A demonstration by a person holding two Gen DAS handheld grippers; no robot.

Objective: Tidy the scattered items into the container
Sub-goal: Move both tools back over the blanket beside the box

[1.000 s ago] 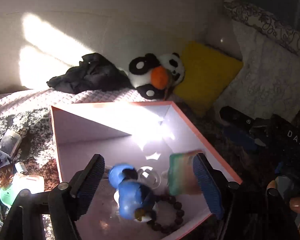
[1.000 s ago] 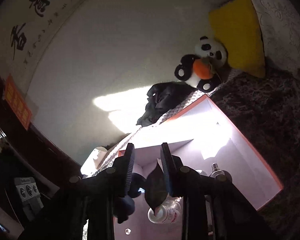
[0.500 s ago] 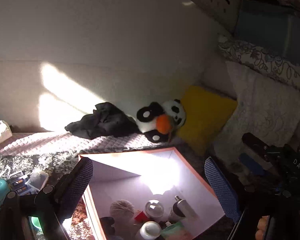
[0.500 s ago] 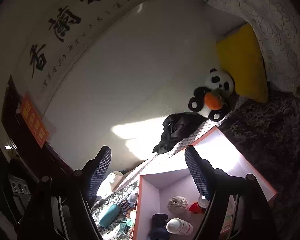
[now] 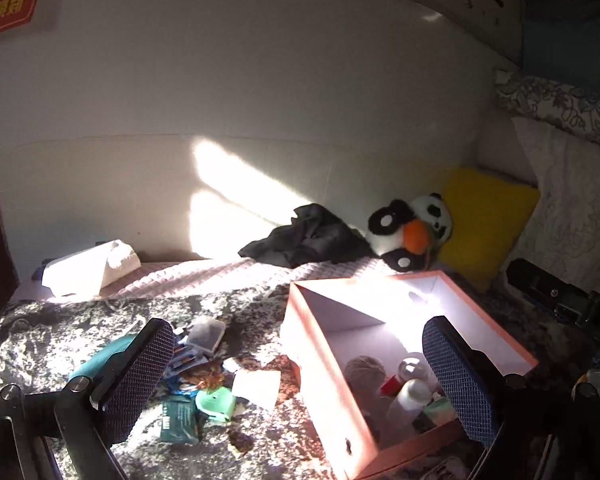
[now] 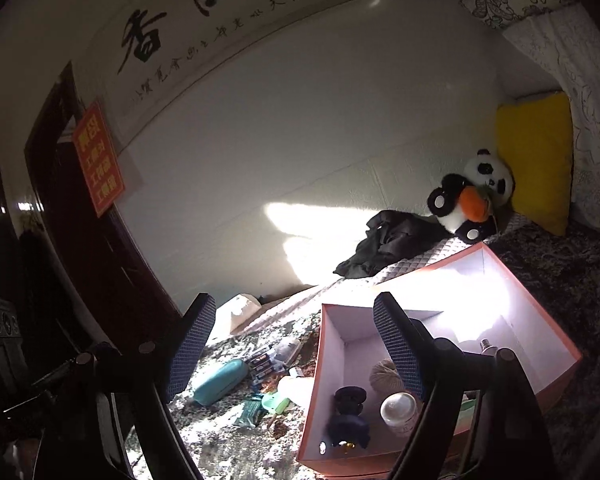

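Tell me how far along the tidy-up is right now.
Partway. The box already holds a twine ball, a white bottle and a dark blue toy. Left gripper and right gripper are open, empty. A teal case and green packet remain outside.

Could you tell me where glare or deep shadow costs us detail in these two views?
Left wrist: sunlight blows out the box interior's far corner and a wall patch. Right wrist: the same box corner glares white; the doorway side is nearly black.
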